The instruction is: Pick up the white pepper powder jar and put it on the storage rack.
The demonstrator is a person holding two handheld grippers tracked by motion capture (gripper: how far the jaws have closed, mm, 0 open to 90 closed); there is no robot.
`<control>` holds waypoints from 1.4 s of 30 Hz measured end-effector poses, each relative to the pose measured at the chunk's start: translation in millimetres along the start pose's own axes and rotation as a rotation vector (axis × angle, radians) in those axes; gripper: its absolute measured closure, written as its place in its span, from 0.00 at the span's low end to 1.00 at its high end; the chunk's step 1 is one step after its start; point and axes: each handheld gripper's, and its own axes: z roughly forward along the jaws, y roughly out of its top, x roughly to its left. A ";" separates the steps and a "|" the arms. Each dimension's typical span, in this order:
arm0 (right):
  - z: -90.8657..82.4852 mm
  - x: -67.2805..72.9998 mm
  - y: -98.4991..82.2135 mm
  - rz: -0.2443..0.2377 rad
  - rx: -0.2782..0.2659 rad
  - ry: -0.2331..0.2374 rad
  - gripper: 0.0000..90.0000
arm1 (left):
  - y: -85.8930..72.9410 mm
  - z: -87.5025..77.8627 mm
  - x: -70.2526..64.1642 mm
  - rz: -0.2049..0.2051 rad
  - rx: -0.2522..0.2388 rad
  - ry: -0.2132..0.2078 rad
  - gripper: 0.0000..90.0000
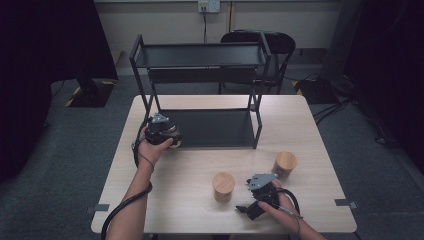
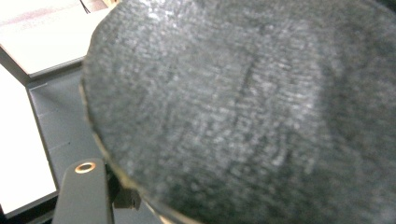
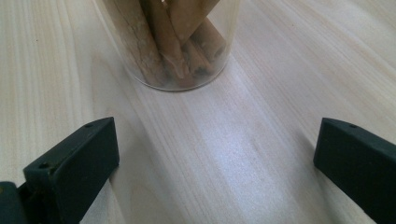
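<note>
The left gripper (image 1: 172, 140), at the rack's (image 1: 200, 55) lower shelf, is clamped on a dark round thing (image 2: 243, 112). The right gripper (image 3: 215, 163) gapes empty, near a jar (image 3: 173, 42) of sticks. That glass looks slick and breakable; grip mid-wall.

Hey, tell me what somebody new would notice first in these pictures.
Probably the black two-tier metal shelf rack at the far side of the pale wooden table. The left gripper, at the rack's lower shelf, is shut on a round dark felt-like thing. The right gripper stands open before a clear jar of brown sticks.
</note>
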 end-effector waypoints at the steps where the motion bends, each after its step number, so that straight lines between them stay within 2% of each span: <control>1: 0.0 0.0 0.0 0.000 0.000 0.000 0.00 | 0.9 0.7 0.4 0.001 0.001 0.000 0.34; 16: 0.0 0.0 0.0 0.000 0.000 0.000 0.00 | 9.6 13.0 7.0 0.002 0.015 0.016 0.34; 32: 0.0 0.0 0.0 0.000 0.000 0.000 0.00 | 9.6 34.1 19.9 -0.021 0.041 0.065 0.34; 42: 0.0 0.0 0.0 0.000 0.000 0.000 0.00 | 11.7 42.2 22.3 -0.022 0.053 0.071 0.34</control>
